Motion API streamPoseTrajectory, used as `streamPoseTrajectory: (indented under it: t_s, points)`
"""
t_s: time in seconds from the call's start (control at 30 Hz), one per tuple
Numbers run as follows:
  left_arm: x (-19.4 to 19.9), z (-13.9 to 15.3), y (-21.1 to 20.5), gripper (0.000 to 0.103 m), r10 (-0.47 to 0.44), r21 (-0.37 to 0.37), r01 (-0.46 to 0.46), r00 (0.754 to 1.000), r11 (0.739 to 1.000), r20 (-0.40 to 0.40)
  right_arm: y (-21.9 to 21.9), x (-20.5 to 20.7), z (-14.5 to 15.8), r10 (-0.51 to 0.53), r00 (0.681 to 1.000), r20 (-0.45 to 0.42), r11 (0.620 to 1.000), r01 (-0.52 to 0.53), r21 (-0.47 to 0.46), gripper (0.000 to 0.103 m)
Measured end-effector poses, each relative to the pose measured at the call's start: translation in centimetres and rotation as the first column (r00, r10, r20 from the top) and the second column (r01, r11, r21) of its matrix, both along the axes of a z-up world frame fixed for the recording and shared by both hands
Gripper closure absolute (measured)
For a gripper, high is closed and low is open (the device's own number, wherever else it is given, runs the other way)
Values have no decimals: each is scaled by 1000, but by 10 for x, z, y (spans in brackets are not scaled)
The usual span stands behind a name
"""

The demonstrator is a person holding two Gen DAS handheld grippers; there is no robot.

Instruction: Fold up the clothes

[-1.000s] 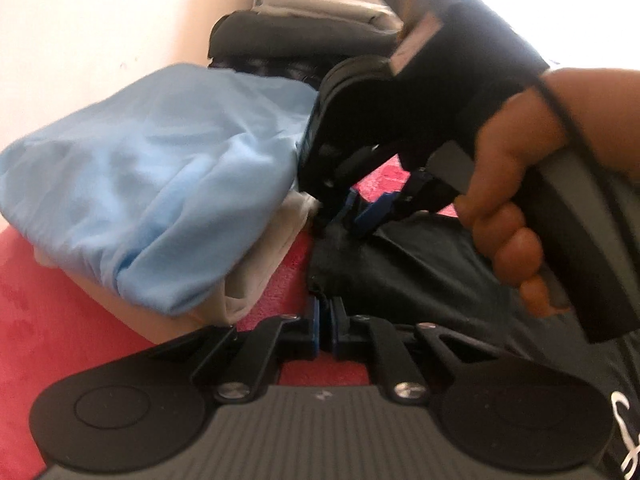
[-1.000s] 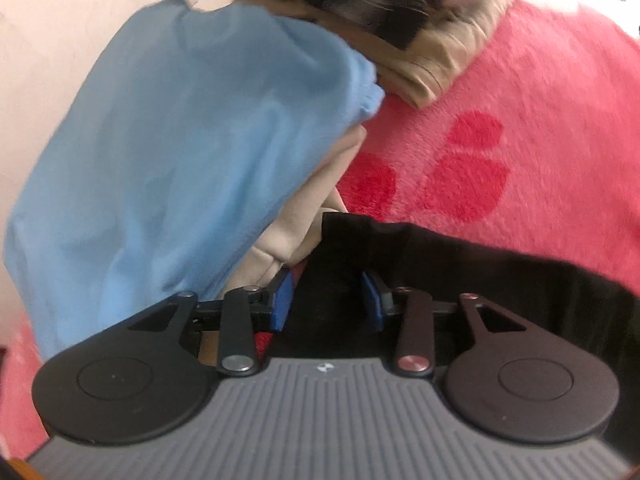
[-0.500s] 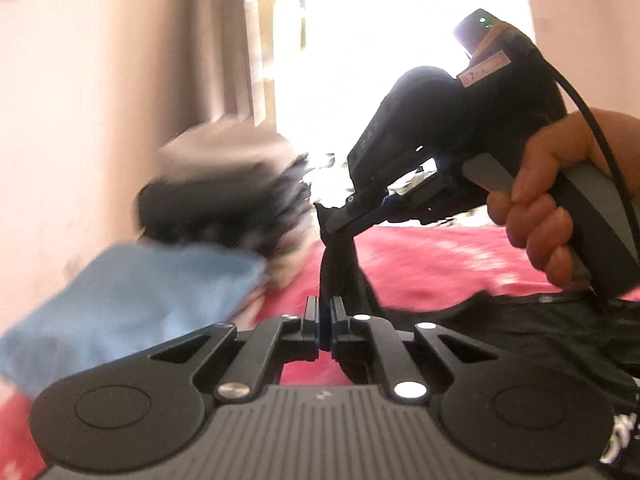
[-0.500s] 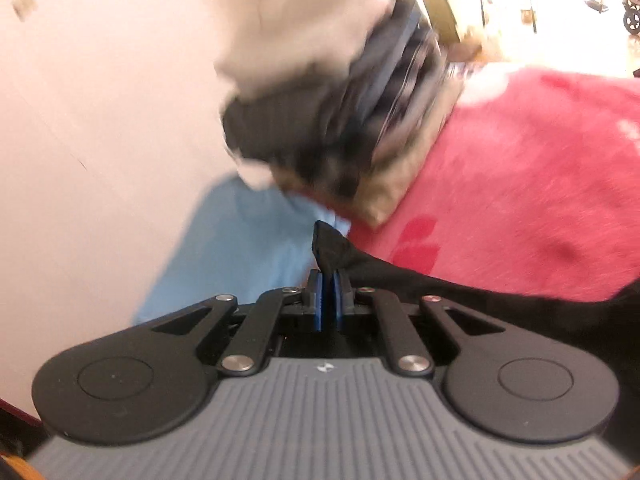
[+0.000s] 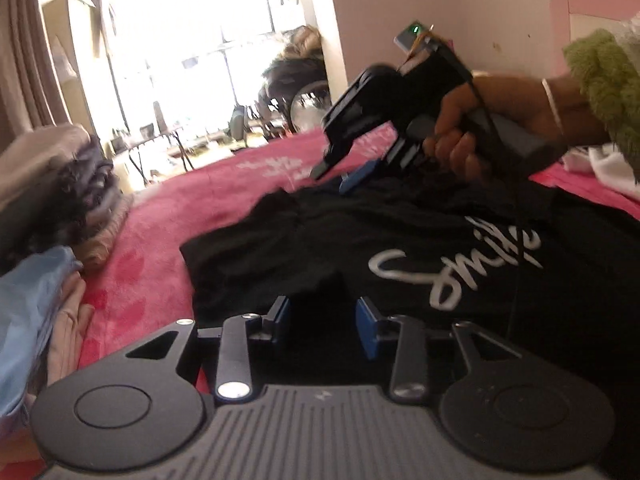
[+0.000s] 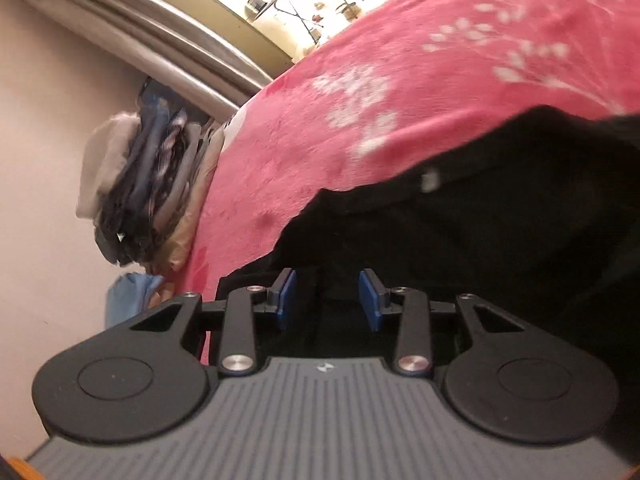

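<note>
A black T-shirt (image 5: 400, 240) with the white word "Smile" lies spread on a pink blanket (image 5: 224, 184) that covers the bed. The left gripper (image 5: 325, 324) is just above the near edge of the shirt; its blue pads (image 5: 282, 320) stand apart and hold nothing. In the right wrist view the right gripper (image 6: 328, 298) is also open, over the black cloth, with nothing between its pads. In the left wrist view a hand (image 5: 460, 128) with a green fuzzy sleeve (image 5: 604, 84) holds this right gripper above the far side of the shirt.

No box or basket is in view. The other clothes are in piles on the blanket by the wall: a stack of dark and grey folded clothes (image 6: 148, 188), and nearer a light blue garment (image 5: 28, 304) on top of beige cloth (image 5: 68, 332). Some white cloth (image 5: 608, 168) lies at the right edge.
</note>
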State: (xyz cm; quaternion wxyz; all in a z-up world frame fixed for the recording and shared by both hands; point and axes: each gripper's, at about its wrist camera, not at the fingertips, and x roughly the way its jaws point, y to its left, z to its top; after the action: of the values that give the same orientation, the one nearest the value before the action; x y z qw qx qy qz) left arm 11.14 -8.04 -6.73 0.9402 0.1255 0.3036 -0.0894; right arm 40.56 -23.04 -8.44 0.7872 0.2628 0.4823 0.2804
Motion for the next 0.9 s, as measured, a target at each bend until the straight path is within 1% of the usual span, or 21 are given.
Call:
streamPoseTrajectory:
  t_s: [0.07,0.13,0.2,0.23,0.27,0.3,0.37,0.43,0.47,0.53,0.57,0.63,0.67,0.73,0.9]
  points:
    - [5,5,13,65,33,-23,-34,998,999,-55,3,-1,5,53,999,9,997,-52,-48,63]
    - [19,9,35,65,83,-51,-89,991,995,-105,5,-10,18,138,990,33,984,-134,-116,63]
    - [30,8,56,65,134,-74,-145,982,987,-136,14,-25,28,229,971,68,960,-213,-184,63]
    - [34,8,63,65,156,-81,-168,978,983,-137,22,-34,32,280,956,92,942,-255,-217,63]
    - [39,7,70,65,175,-86,-187,975,978,-136,30,-44,37,331,937,114,922,-295,-250,63]
    - [43,5,75,65,190,-93,-203,973,975,-135,40,-55,40,391,908,147,896,-339,-288,63]
    - [52,3,82,65,216,-107,-230,968,967,-132,63,-79,46,517,828,218,830,-422,-365,65]
    - [60,0,89,65,231,-135,-249,964,959,-132,80,-100,43,622,738,261,762,-494,-418,66]
    - [64,-5,91,65,235,-145,-255,962,956,-140,85,-104,37,657,715,241,727,-515,-455,66]
    - [72,-17,95,65,240,-157,-269,954,950,-178,92,-108,21,710,684,168,647,-541,-537,66]
    - [74,-23,96,65,241,-159,-277,947,948,-210,90,-107,18,716,684,137,633,-554,-540,65]
    - [72,-28,96,65,241,-161,-282,943,946,-230,80,-100,17,710,699,84,634,-582,-510,65]
    - [69,-30,95,65,239,-155,-277,945,948,-225,77,-95,23,700,709,88,650,-580,-491,65]
    - [65,-32,91,64,236,-137,-266,950,954,-205,80,-85,36,675,727,126,688,-558,-463,65]
    - [61,-38,81,64,260,-110,-282,949,953,-180,127,-60,43,621,750,226,747,-479,-462,65]
